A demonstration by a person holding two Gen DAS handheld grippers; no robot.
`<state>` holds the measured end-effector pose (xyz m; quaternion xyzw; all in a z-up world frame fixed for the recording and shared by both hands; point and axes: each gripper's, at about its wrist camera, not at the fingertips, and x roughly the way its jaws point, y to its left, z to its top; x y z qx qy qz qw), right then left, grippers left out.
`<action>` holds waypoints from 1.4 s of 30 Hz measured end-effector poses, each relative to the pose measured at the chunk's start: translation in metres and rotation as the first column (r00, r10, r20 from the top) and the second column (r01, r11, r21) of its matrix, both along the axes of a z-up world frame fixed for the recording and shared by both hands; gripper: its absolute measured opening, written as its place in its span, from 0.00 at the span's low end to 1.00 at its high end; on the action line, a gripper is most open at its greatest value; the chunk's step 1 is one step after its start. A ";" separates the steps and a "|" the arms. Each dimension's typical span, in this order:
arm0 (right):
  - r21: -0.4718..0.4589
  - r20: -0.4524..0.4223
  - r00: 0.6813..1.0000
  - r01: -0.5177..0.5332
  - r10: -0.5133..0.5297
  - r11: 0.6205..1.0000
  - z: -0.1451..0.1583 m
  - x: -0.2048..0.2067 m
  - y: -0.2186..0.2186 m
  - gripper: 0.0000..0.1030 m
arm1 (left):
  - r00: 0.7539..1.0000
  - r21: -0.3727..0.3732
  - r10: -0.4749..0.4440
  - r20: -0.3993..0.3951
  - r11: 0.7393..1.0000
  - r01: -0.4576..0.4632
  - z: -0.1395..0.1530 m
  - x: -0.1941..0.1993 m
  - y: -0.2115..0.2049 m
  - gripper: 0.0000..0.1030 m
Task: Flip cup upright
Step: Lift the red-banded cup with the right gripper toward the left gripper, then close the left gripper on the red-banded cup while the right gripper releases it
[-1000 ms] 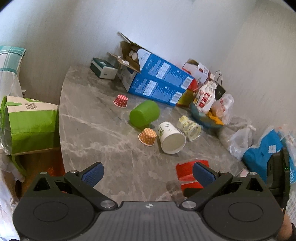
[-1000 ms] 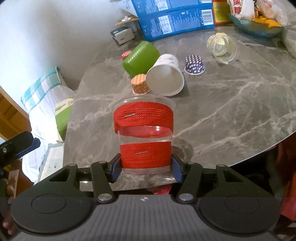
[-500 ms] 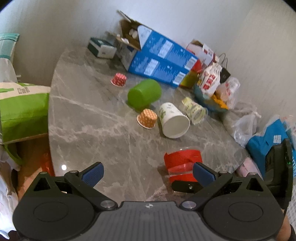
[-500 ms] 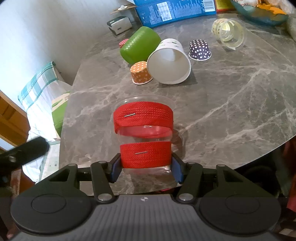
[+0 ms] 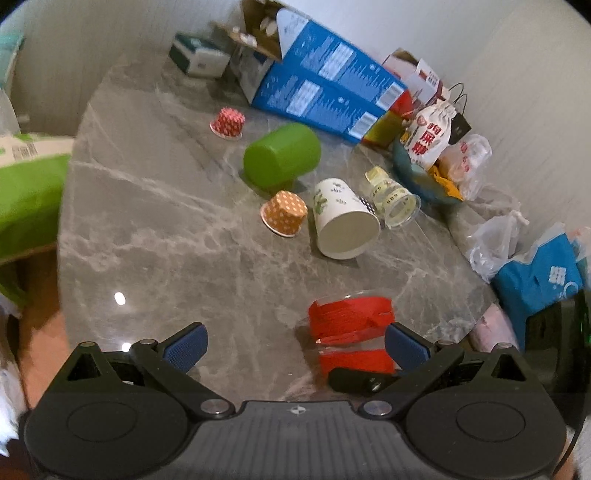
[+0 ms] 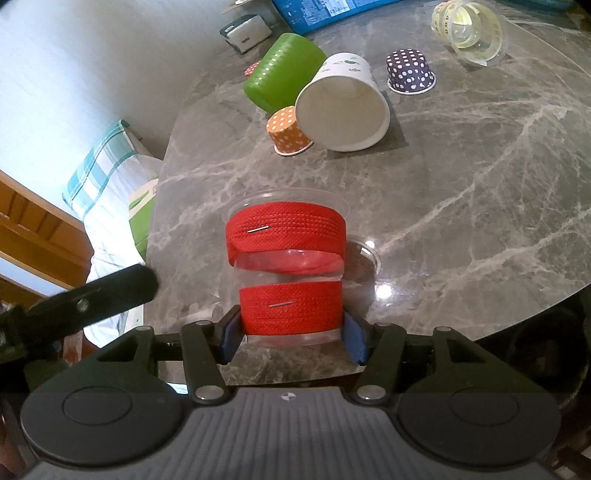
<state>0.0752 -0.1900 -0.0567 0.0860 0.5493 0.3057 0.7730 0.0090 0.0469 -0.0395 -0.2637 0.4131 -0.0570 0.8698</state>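
My right gripper [image 6: 291, 341] is shut on a clear plastic cup with two red bands [image 6: 290, 273], held upright by its lower part close over the grey marble table [image 6: 461, 206] near its front edge. The same cup shows in the left wrist view [image 5: 351, 334], beside my left gripper's right finger. My left gripper [image 5: 295, 349] is open and empty, just left of the cup. A white paper cup [image 6: 341, 107] and a green cup [image 6: 282, 70] lie on their sides further back.
Small dotted paper cups stand upside down: orange [image 6: 288, 131], purple [image 6: 410, 72], red [image 5: 227, 122]. A clear yellowish cup [image 6: 471, 29] lies on its side. Blue boxes [image 5: 325, 88], a bowl with snack bags [image 5: 432, 162] and plastic bags [image 5: 495, 243] crowd the far and right edges.
The right gripper has brought the red-banded cup lower, close to the table. The left gripper has moved forward over the table and nearer to the cup.
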 end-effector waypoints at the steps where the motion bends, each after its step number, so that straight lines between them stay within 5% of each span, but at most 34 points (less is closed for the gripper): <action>1: 0.000 0.001 1.000 -0.002 0.002 1.000 0.000 0.000 0.000 0.57 | 1.000 -0.031 -0.005 -0.020 1.000 0.005 -0.001 0.006 0.000 1.00; 5: 0.006 -0.005 1.000 -0.009 0.009 1.000 -0.001 0.001 -0.001 0.57 | 0.996 -0.123 -0.052 -0.074 0.992 0.042 -0.006 0.026 -0.006 0.96; 10: 0.013 -0.018 1.000 -0.016 0.017 1.000 -0.003 0.003 -0.003 0.57 | 0.987 -0.088 -0.090 -0.134 0.993 0.078 -0.009 0.043 -0.026 0.96; 18: 0.022 -0.026 0.999 -0.033 0.034 0.999 -0.003 0.006 -0.003 0.57 | 0.980 -0.130 -0.070 -0.187 0.990 0.046 -0.013 0.062 -0.034 0.94; 30: 0.042 -0.036 0.998 -0.045 0.046 0.998 -0.004 0.008 -0.008 0.57 | 0.973 -0.050 -0.060 -0.221 0.998 0.050 -0.017 0.073 -0.051 0.71; 42: 0.049 -0.031 0.998 -0.054 0.056 0.997 -0.005 0.004 -0.014 0.58 | 0.974 -0.021 -0.062 -0.219 0.998 0.059 -0.016 0.073 -0.057 0.68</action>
